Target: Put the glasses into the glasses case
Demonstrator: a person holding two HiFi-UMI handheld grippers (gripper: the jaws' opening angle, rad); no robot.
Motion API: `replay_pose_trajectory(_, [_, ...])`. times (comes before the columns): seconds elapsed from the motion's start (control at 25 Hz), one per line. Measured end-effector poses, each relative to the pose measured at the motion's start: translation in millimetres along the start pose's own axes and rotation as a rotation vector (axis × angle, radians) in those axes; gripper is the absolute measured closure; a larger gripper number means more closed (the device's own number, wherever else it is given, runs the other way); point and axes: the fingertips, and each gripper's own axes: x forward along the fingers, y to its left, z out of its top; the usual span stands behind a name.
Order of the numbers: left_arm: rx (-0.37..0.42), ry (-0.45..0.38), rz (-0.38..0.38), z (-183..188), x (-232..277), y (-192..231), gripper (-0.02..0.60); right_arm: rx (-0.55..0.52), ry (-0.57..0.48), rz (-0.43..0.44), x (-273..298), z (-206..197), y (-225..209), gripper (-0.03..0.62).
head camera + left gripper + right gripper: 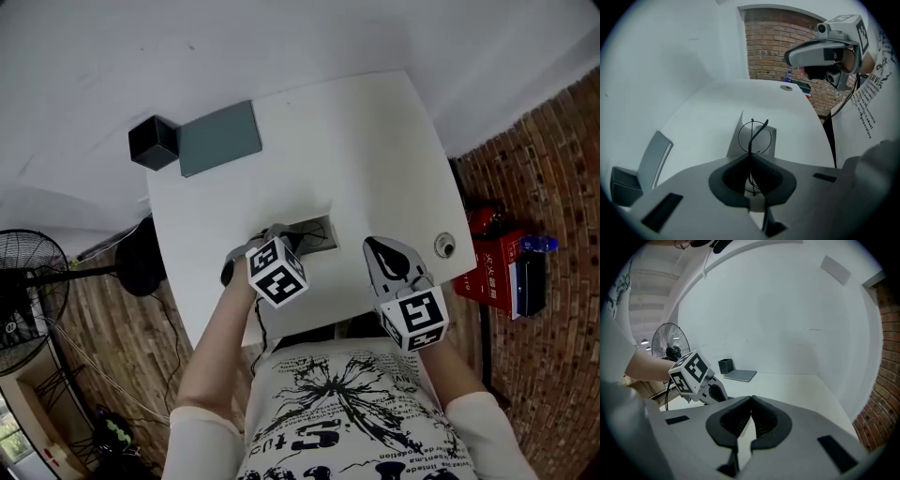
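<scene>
Left gripper (751, 157) clamps the glasses (758, 131) over the glasses case (772, 140); my right gripper (751, 399), jaws together, holds nothing. Black box (153, 142) and grey pad (220, 138) lie well apart.

Head camera: set above the scene and directed steeply down, so that the whole white rectangular table (375, 141) is taken in from well above. Left gripper (750, 154) camera: carried close behind the jaws, low over the tabletop, and faced along it toward the red brick wall (773, 47). Right gripper (751, 398) camera: likewise mounted, but faced across the table toward the plain white wall (787, 310). The tabletop, the flat grey slab (739, 375) and the black cube-shaped box (725, 365) are shared by all three views; each gripper is caught by the other's camera.
</scene>
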Motion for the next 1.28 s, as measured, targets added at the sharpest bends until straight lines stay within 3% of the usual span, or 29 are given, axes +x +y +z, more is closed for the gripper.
replay_pose_trajectory(0.36, [-0.013,0.030,-0.017,-1.7,21.5,-5.2,0.560,0.002,0.023,0.000,2.5,-6.7,-9.3,0.579])
replay_pose_trajectory(0.72, [0.169,0.051,-0.086,-1.1,22.2,-17.9,0.560,0.002,0.045,-0.001,8.7,-10.2,-16.6,0.579])
replay_pose_trajectory(0.84, [0.131,0.042,-0.114,0.1,22.1,-20.3,0.553,-0.002,0.047,-0.004,10.2,-8.9,-18.9,0.579])
replay_pose_trajectory(1.0, [0.030,-0.013,-0.114,5.9,14.6,-16.7,0.462,-0.010,0.045,-0.007,8.7,-6.3,-17.9,0.579])
replay_pose_trajectory(1.28, [-0.061,-0.125,-0.037,24.2,-19.7,-3.7,0.442,-0.049,0.010,0.006,1.3,11.7,-11.5,0.579])
